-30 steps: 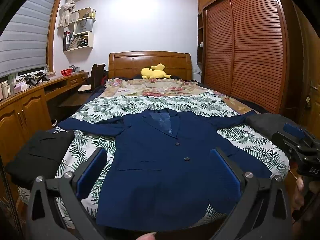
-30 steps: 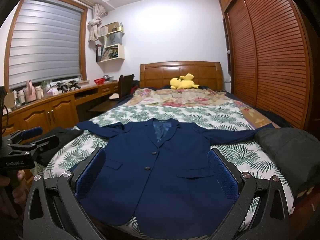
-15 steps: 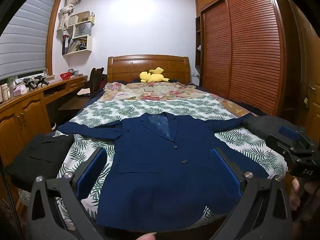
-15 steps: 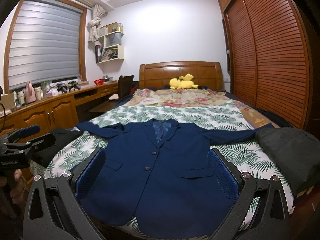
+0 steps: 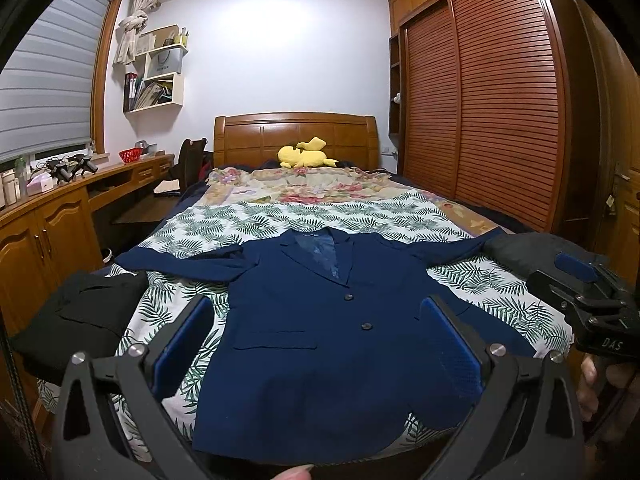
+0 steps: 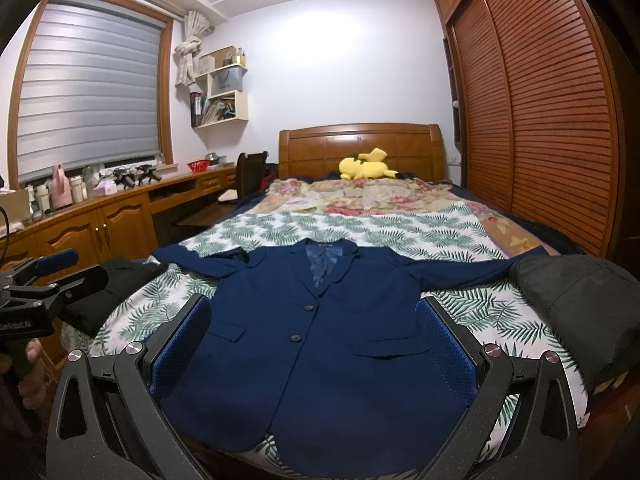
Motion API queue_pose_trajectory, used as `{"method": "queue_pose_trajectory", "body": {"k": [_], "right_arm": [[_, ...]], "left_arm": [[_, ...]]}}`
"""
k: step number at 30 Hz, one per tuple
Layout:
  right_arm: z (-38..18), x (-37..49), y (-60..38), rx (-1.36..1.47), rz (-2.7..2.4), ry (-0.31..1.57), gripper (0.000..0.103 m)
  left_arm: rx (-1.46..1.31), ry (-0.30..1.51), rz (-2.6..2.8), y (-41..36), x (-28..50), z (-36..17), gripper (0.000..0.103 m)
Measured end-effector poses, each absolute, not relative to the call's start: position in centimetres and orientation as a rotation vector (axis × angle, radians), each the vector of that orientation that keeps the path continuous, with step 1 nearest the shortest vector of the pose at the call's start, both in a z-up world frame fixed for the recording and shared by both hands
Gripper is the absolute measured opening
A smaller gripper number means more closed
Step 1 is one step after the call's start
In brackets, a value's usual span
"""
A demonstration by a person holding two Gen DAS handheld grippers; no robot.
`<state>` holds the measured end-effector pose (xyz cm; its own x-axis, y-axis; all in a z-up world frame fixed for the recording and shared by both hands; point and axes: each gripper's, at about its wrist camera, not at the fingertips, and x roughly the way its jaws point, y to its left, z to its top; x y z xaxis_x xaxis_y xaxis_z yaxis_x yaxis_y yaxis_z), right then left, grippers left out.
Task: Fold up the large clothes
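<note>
One navy blazer [image 5: 320,332] lies face up in the lower middle of both views, spread flat on the leaf-print sheet [image 5: 280,220] at the foot of the bed [image 6: 360,144], both sleeves stretched sideways. Two buttons [image 6: 308,308] show on its front, and two flap pockets. Its hem is cut off by the bottom of each frame.

There are two hand-held grippers. The left hand-held gripper [image 5: 320,344] and the right hand-held gripper [image 6: 312,344] each hang over the blazer with blue pads spread wide, released, gripping nothing.

One black garment [image 5: 80,320] sits at lower left; one dark grey bundle [image 6: 580,312] at the right covers the end of a sleeve. One yellow plush toy [image 6: 366,166] lies by the headboard. On the worktop [image 6: 120,204] at left, the small bottles and gear are hard to make out.
</note>
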<state>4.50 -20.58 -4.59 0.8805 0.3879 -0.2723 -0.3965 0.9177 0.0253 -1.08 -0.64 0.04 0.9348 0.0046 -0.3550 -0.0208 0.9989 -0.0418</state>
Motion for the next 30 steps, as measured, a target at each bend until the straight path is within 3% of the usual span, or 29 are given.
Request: {"method": "queue_pose_trajectory", "body": {"k": [30], "right_arm": [[-6.5, 7.7, -17.8, -0.043, 0.467, 0.364, 0.103]], "left_arm": [[-0.057, 0.439, 0.042, 0.9, 2.0, -2.2, 0.103]]}}
